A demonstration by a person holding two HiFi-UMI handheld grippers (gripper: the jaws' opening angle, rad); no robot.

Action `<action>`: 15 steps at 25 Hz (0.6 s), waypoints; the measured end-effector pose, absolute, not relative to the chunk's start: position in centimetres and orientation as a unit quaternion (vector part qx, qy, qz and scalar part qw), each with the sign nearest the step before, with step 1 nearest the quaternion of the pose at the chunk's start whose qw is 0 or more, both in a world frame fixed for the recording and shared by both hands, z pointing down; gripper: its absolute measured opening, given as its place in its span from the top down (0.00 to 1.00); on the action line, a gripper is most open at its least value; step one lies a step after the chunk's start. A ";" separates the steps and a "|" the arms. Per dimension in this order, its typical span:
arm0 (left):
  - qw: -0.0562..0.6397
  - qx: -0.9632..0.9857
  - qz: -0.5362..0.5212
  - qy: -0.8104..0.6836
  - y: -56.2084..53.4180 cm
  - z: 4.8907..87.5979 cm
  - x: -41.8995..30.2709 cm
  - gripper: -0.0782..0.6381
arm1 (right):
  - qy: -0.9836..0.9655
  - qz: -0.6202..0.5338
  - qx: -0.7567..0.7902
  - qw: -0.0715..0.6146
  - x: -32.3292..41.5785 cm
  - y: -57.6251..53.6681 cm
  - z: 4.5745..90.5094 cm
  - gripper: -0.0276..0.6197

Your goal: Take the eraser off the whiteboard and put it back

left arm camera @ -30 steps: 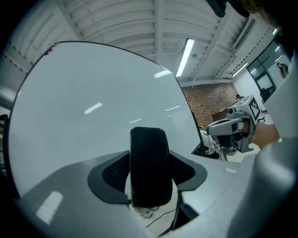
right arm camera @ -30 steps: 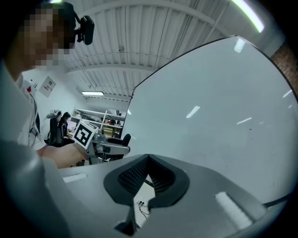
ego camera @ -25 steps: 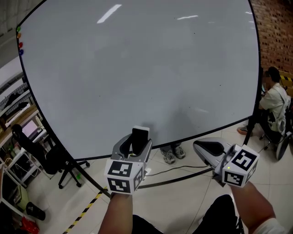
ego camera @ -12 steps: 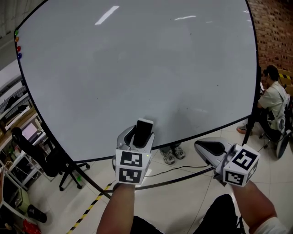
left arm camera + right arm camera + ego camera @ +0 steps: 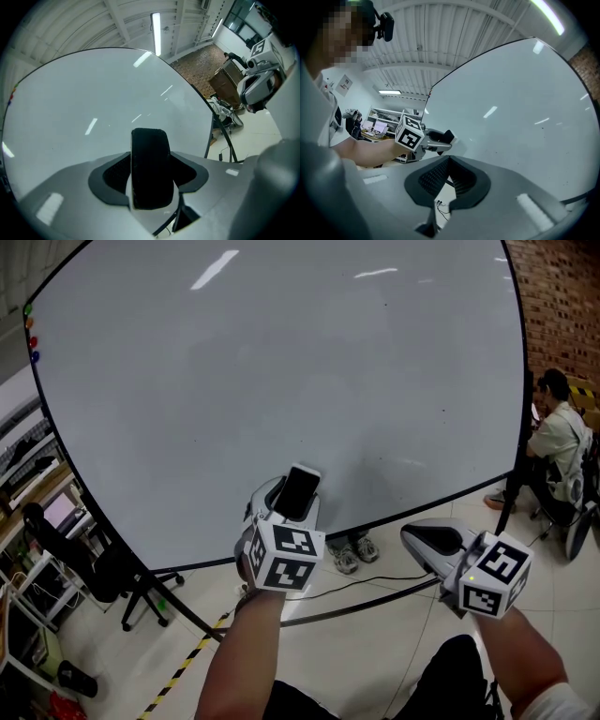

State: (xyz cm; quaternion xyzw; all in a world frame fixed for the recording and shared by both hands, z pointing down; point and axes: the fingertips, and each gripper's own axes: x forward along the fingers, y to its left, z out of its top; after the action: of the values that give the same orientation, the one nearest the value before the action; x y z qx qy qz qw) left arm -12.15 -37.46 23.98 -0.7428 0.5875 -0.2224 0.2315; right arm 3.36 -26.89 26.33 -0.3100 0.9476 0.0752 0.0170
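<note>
eraser (image 5: 297, 491): probably a light, stiff block with a soft felt face, best held by its sides. it sits clamped in my left gripper (image 5: 284, 506), jaws wide around it, near the whiteboard's (image 5: 281, 352) lower edge; contact with the board unclear. right gripper (image 5: 427, 542): jaws together, empty.

The left gripper (image 5: 287, 502) holds the eraser (image 5: 299, 489) before the whiteboard (image 5: 281, 362), right gripper (image 5: 424, 541) to its right.
</note>
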 end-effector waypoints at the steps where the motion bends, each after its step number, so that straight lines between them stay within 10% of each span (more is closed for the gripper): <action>1: 0.236 -0.739 -0.226 0.589 -37.9 23.7 -12.0 0.51 | 0.948 0.074 -0.310 0.018 3.3 -26.9 26.3 0.95; 15: 0.243 -0.729 -0.220 0.601 -42.3 23.1 -11.3 0.51 | 0.949 0.070 -0.307 0.017 2.9 -27.2 26.7 0.95</action>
State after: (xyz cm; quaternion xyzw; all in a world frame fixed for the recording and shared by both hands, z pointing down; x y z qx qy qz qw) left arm -11.31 -42.30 23.06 -0.7288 0.6012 -0.2202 0.2428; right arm 2.92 -27.23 26.71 -0.3075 0.9489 0.0697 0.0167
